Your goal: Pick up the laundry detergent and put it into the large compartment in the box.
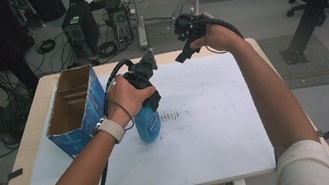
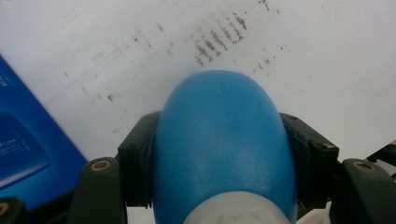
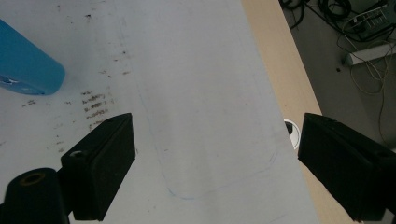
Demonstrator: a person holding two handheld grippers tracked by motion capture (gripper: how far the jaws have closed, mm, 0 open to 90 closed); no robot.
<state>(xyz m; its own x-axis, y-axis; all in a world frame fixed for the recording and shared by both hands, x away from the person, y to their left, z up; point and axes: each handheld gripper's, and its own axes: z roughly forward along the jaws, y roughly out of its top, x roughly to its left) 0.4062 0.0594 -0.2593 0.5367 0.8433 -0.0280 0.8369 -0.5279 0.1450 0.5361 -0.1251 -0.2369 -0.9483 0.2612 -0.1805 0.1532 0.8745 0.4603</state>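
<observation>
The left gripper (image 1: 148,92) is clamped on a blue bottle (image 1: 148,123), its two black jaws pressing the bottle's sides just below the white neck, as the left gripper view makes plain. The bottle stands on the white sheet (image 1: 210,135) that covers the counter (image 1: 33,139), just to the right of the blue cardboard box (image 1: 77,112). From above, the hand (image 1: 127,96) and the gripper body hide the bottle's top, so whether it has a cap or nozzle cannot be made out. In the left gripper view the bottle's lower end is cut off by the frame.

The box is open at the top, with dividers inside; its contents cannot be told. Right of the bottle's base lies a patch of dark smudges (image 1: 172,116) on the sheet.

The right gripper (image 1: 184,43) is held in the air well beyond the bottle, over the far edge of the counter, its jaws wide apart with nothing between them. Its jaw tips are hard to make out from above.
</observation>
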